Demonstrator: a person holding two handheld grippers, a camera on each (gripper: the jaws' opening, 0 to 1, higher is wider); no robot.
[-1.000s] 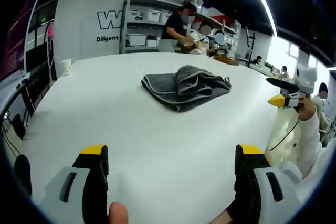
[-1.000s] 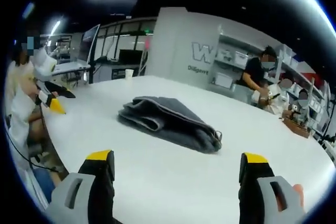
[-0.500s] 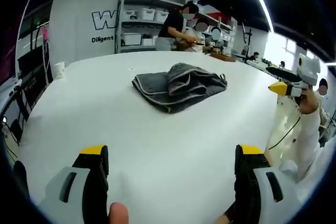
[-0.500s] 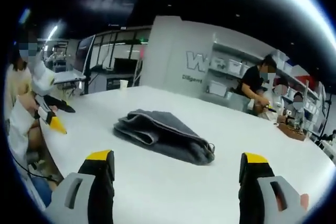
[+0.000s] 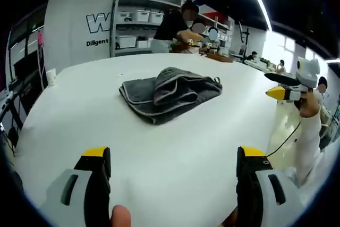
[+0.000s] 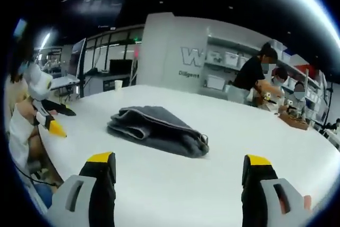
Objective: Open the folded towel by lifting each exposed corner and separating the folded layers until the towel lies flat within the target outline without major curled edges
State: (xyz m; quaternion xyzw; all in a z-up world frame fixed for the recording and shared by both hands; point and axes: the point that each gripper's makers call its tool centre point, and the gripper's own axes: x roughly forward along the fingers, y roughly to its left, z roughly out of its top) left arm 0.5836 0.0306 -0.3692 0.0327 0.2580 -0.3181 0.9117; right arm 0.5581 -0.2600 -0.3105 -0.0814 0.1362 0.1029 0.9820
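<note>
Both my grippers (image 5: 172, 171) (image 6: 179, 176), jaws wide and empty, have come nearer the towel (image 5: 169, 93) at 12 o'clock, folded and untouched.

The folded towel (image 5: 169, 93) is lying on the table (image 5: 79, 115) ahead of the left gripper (image 5: 172, 168), with shelves (image 5: 135, 30) standing behind.

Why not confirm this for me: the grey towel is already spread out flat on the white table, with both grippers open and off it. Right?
Not quite. The grey towel is still folded and bunched in layers, not flat, as the left gripper view shows. The rest holds: it lies on the white table, and the left gripper and right gripper are open, off it.
</note>
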